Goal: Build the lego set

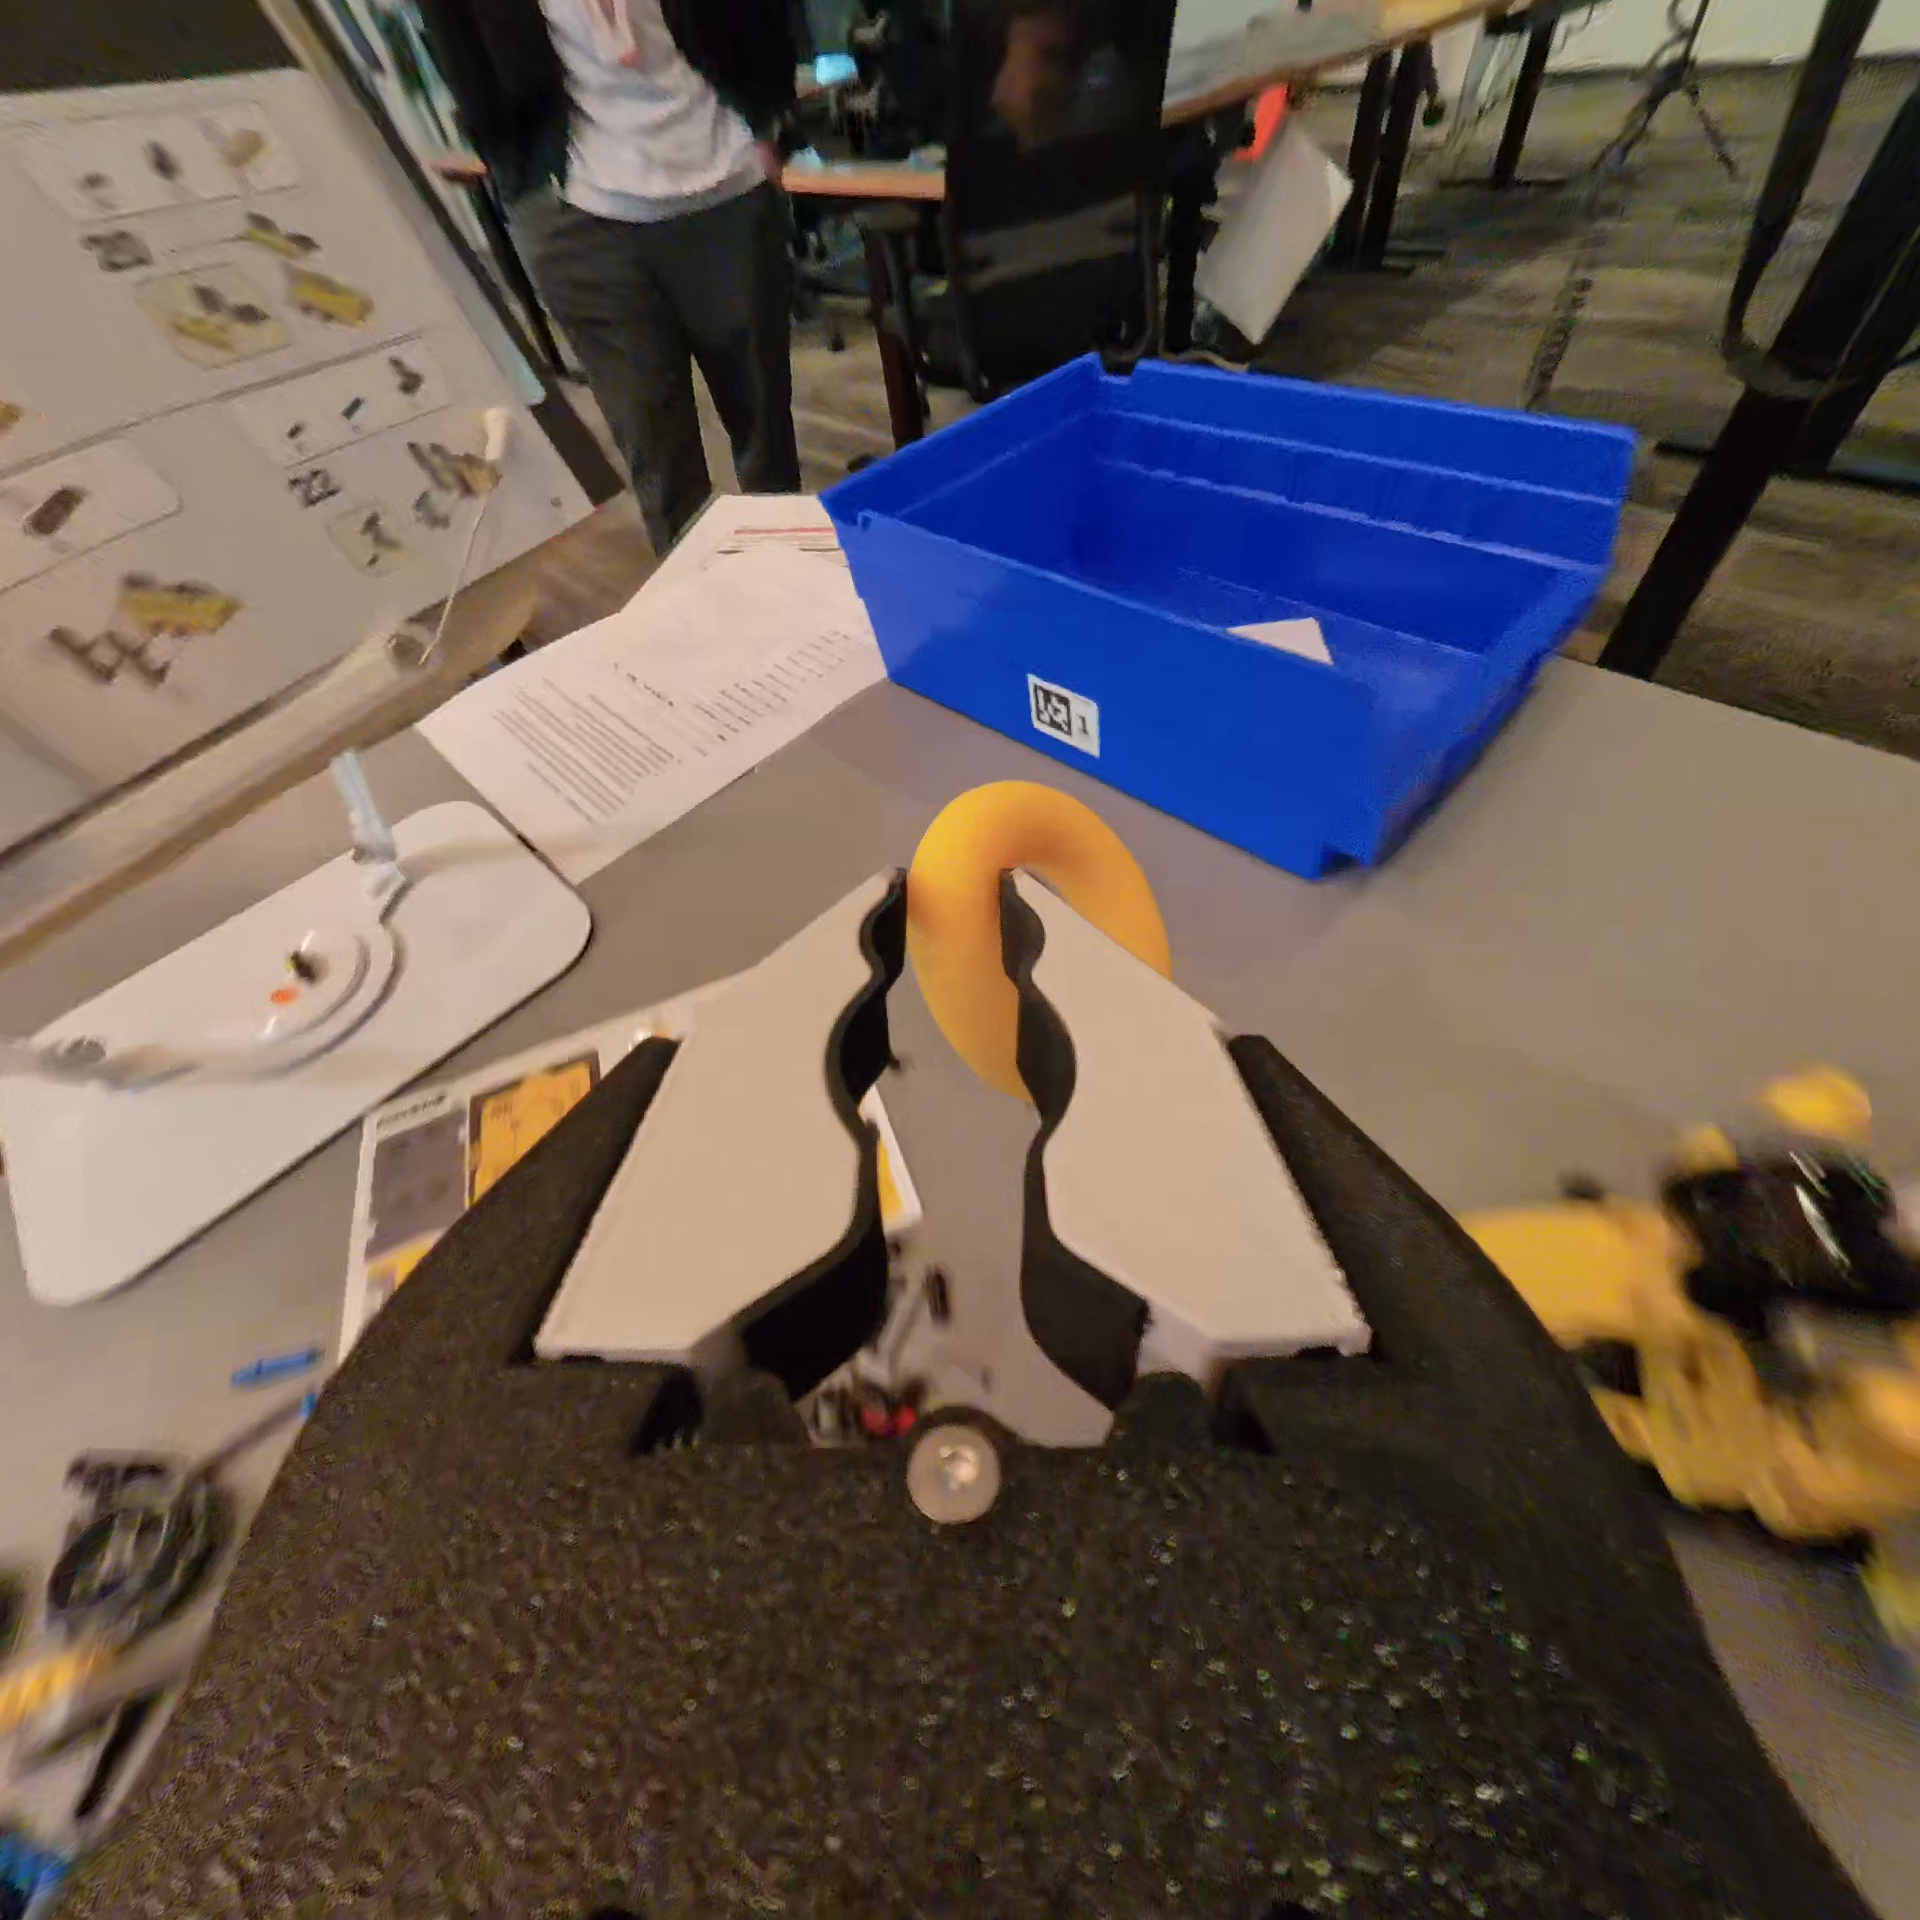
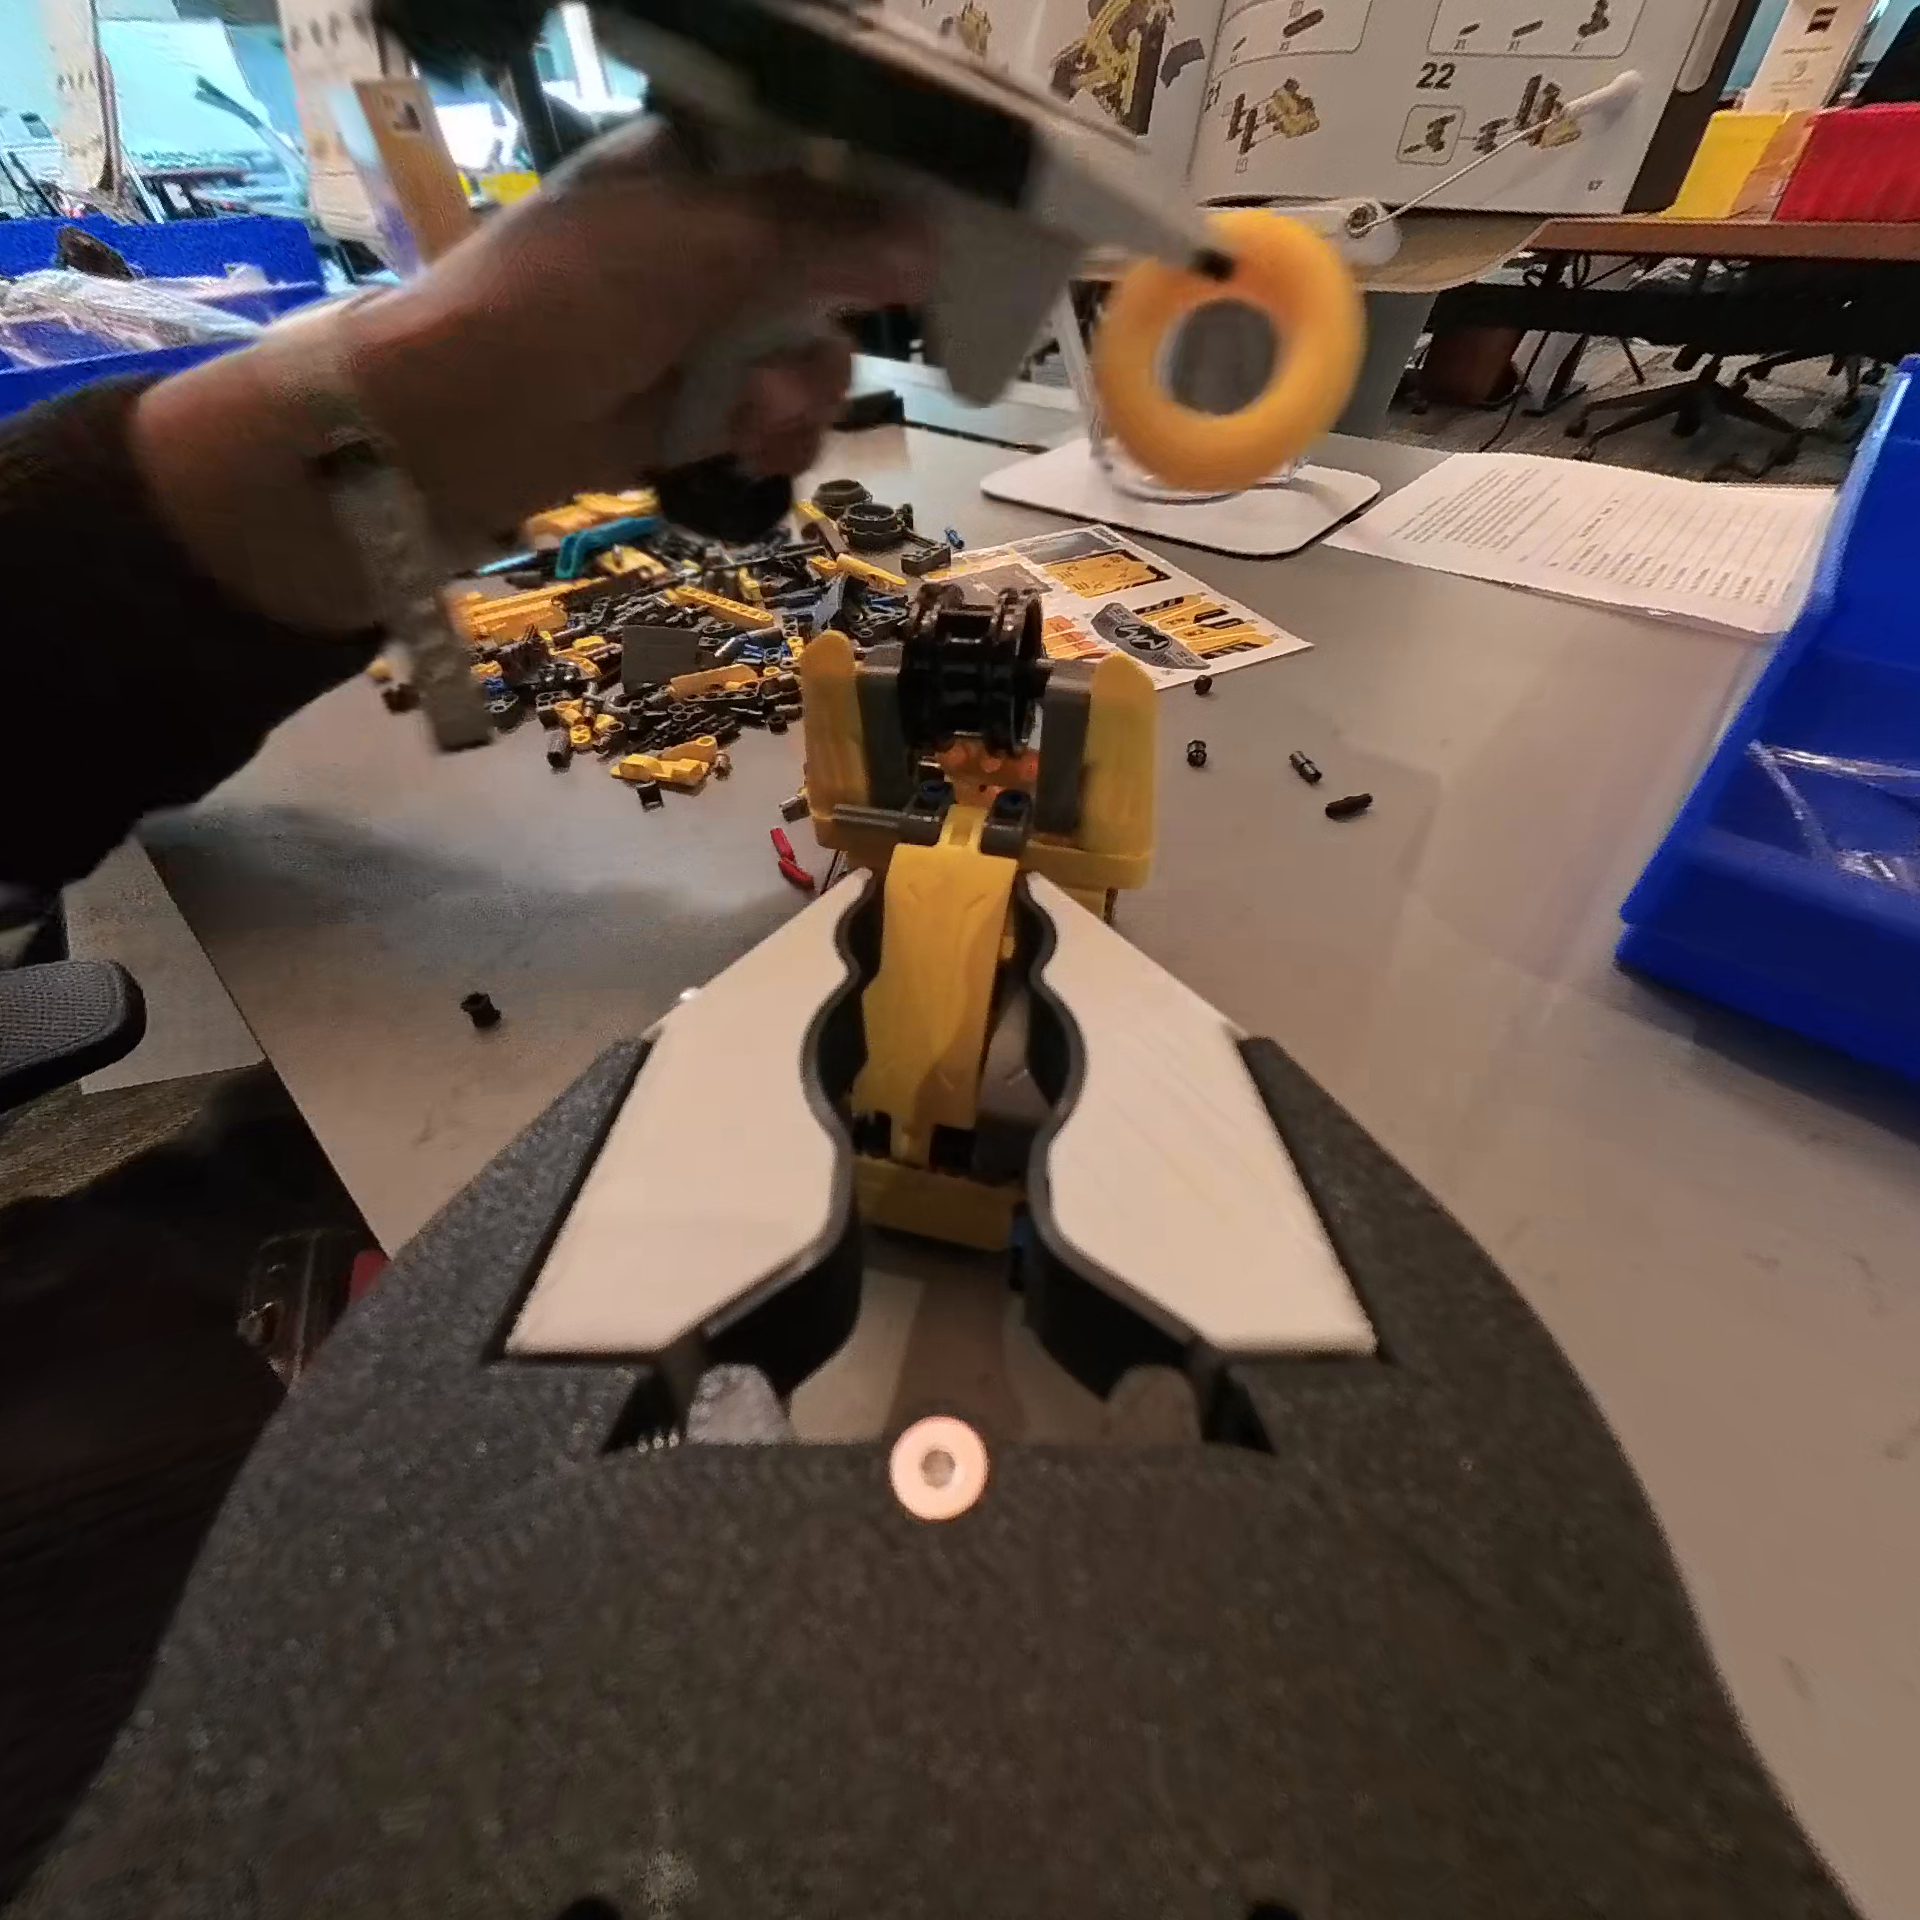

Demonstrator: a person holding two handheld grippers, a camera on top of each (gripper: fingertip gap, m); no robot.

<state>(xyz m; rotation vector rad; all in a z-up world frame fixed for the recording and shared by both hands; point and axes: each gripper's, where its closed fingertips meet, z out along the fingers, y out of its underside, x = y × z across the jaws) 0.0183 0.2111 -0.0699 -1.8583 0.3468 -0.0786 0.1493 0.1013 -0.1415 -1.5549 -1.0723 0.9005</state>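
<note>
A: The left gripper (image 1: 954,883) is clamped narrow on a yellow ring (image 1: 1029,831), lifted off the grey table (image 1: 1558,935). The right gripper (image 2: 951,904) is closed on a yellow and black brick model (image 2: 982,790), which stands on the table and reaches out toward 12 o'clock.

B: How far built is it?

A: The model looks partly built. A large heap of loose bricks (image 2: 644,644) lies at 10 o'clock from it, so much seems left.

B: And the surroundings?

A: In the right wrist view a sticker sheet (image 2: 1143,613) lies just past the model and a printed page (image 2: 1600,540) at 2 o'clock. A blue bin (image 1: 1247,582) sits at 1 o'clock of the left gripper. An instruction booklet (image 1: 208,364) is propped at 10 o'clock, above a white stand base (image 1: 260,1039). A person (image 1: 655,208) stands beyond the table. Small black pins (image 2: 1309,769) lie scattered right of the model.
</note>
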